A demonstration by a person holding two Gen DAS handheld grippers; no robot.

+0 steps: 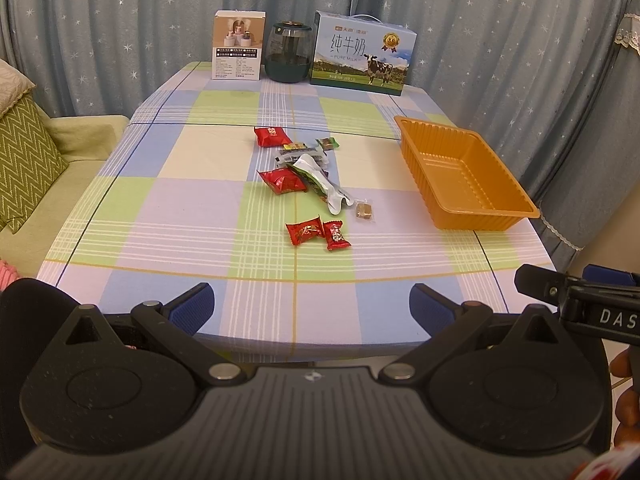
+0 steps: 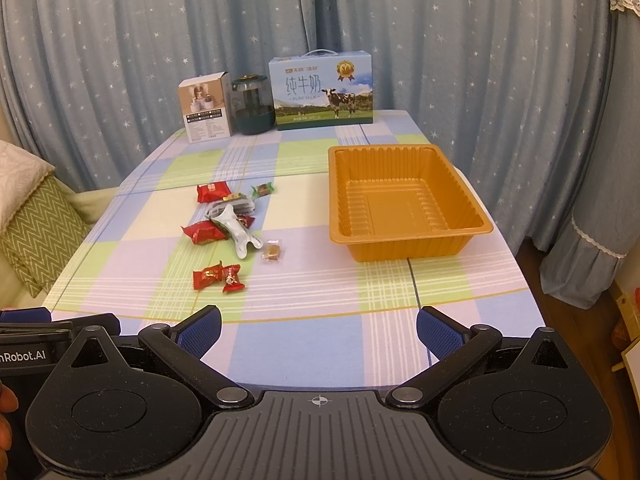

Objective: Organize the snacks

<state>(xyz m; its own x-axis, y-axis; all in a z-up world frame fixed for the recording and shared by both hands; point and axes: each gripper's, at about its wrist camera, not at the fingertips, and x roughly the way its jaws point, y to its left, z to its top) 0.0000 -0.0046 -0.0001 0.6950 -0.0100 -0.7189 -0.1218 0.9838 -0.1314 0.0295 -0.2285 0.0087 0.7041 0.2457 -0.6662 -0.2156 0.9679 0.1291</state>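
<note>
Both claws are seen low in their frames, at the near edge of the counter (image 1: 168,216). Left claw (image 1: 312,308) is spread wide, blue pads apart, nothing between them. Right claw (image 2: 318,330) is likewise spread wide and empty; part of it is also seen at the lower right edge of the left wrist view.

Snacks are scattered loose at frame centre on the checked cloth, none in the orange tray (image 1: 516,216). Nearest are two red candies (image 1: 318,233), touching each other. Just beyond and to the right, a small brown cube in clear wrap (image 1: 364,211) is lying alone. A silver torn pouch (image 1: 320,182) is draped over the middle heap, beside a red packet (image 1: 283,181). Further back a second red packet (image 1: 271,136) and a green-wrapped candy (image 1: 328,143) are set at the far end of the pile. Several dark wrappers in the heap are too jumbled to tell apart.

Tray is placed at right of the snacks, well apart from them, empty, near the counter's right edge; in the right wrist view it sits upper right of centre (image 2: 472,226).

Along the far edge, against the starred blue curtain (image 1: 120,12), a small white carton (image 1: 238,46), a dark green jar (image 1: 288,52) and a milk box (image 1: 362,54) are lined up. A zigzag green cushion (image 1: 24,160) is seen at left.
</note>
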